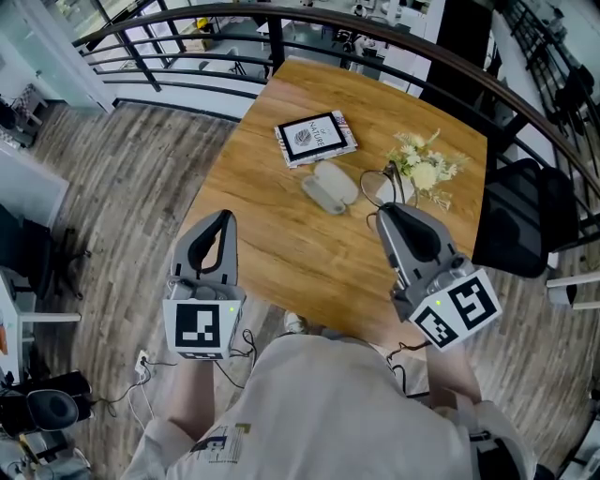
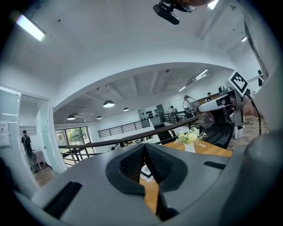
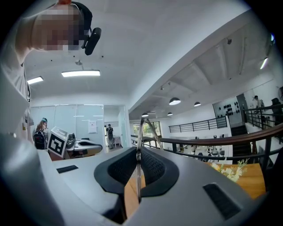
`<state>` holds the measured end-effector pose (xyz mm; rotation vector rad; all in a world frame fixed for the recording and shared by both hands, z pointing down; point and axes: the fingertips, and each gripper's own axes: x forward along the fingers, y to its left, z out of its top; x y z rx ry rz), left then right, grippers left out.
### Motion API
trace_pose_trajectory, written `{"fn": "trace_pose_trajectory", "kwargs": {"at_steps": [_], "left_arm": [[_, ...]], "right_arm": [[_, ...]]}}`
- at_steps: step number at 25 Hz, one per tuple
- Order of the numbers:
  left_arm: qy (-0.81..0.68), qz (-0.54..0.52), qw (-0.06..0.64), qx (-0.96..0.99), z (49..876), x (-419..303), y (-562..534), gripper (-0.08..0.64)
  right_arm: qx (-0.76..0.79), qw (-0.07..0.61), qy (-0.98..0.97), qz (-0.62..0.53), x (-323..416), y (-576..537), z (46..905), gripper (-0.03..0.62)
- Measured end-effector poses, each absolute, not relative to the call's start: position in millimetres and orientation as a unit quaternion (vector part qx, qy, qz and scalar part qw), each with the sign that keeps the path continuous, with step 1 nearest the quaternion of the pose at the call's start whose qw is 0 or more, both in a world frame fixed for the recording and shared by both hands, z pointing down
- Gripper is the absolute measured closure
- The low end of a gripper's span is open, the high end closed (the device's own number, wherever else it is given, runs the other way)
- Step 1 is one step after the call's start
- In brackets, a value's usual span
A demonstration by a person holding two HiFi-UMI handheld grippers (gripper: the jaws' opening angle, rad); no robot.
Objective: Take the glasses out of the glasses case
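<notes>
A grey glasses case (image 1: 330, 187) lies on the wooden table (image 1: 281, 244), below a magazine. My right gripper (image 1: 382, 213) hovers just right of the case, shut on thin wire-framed glasses (image 1: 373, 180). In the right gripper view, the metal frame (image 3: 139, 132) is pinched between the pads and rises above them. The left gripper view shows the glasses (image 2: 192, 104) hanging from the right gripper's tip over the table. My left gripper (image 1: 223, 218) is at the table's near left edge, apart from the case. Its jaws (image 2: 144, 150) are shut with nothing between them.
A magazine (image 1: 315, 137) lies beyond the case. Pale flowers in a white vase (image 1: 420, 167) stand close to the right gripper's tip. A black chair (image 1: 516, 217) sits past the table's right edge. A dark railing (image 1: 281, 21) curves round the far side.
</notes>
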<state>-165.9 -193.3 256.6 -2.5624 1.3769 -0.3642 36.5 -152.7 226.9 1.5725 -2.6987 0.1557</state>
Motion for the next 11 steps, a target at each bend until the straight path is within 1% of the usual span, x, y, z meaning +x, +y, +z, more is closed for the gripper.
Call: {"fn": "trace_pose_trajectory", "kwargs": {"at_steps": [5, 11], "left_arm": [[0.469, -0.124, 0.094, -0.869, 254, -166, -194, 0.543], [0.455, -0.133, 0.101, -0.875, 262, -156, -197, 0.543]], "right_arm": [[0.507, 0.008, -0.861, 0.05, 37, -154, 226, 0.543], [0.511, 0.01, -0.858, 0.05, 46, -160, 229, 0.543]]}}
